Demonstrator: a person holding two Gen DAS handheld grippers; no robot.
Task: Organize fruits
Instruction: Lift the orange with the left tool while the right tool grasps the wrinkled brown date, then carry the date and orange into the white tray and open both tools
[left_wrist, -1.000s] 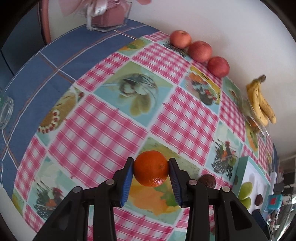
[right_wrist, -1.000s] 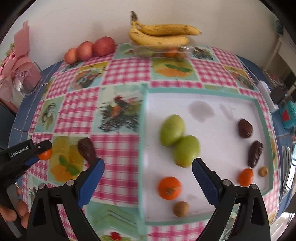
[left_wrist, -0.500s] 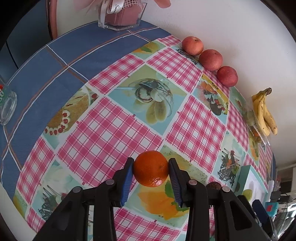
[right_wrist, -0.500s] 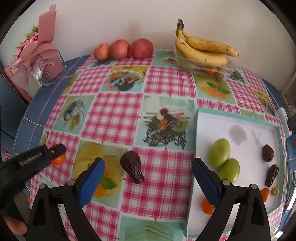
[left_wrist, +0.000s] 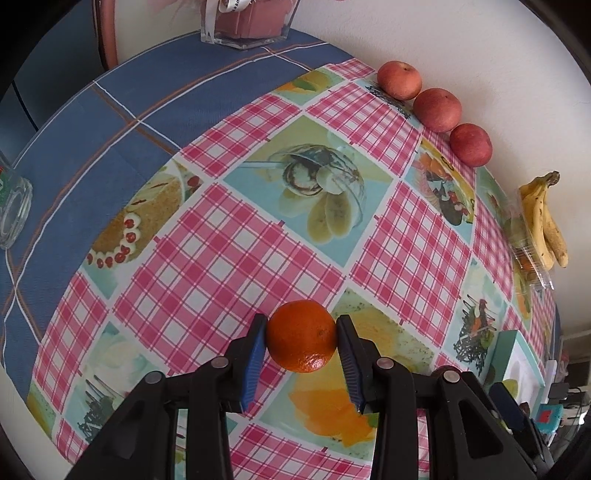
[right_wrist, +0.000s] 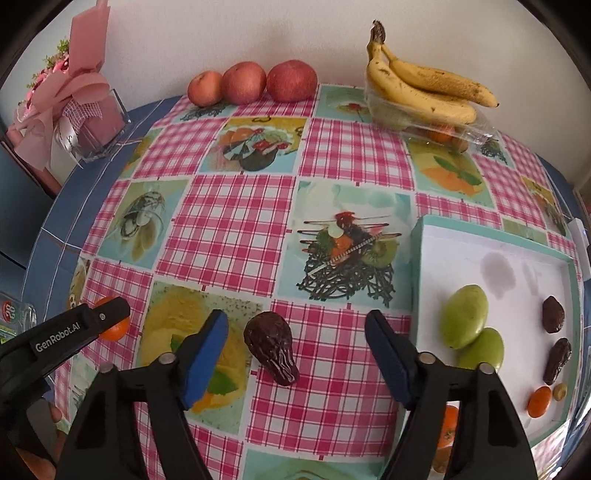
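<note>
Clamping a tangerine (left_wrist: 301, 340), left hand-held gripper (left_wrist: 301, 341); right hand-held gripper (right_wrist: 295, 339) half-open, closing around date (right_wrist: 271, 347).

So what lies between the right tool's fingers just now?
In the right wrist view, a dark date lies on the tablecloth between the closing fingers, untouched.

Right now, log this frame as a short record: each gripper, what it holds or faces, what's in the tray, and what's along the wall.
left gripper: shut on the orange, over the tablecloth
right gripper: open, jaws have just been closing; the date lies between them on the cloth, untouched
tray: two green fruits, two dates, small oranges, a nut
wall side: three apples, bananas on a clear box
task state: orange and loose date not yet in the tray
</note>
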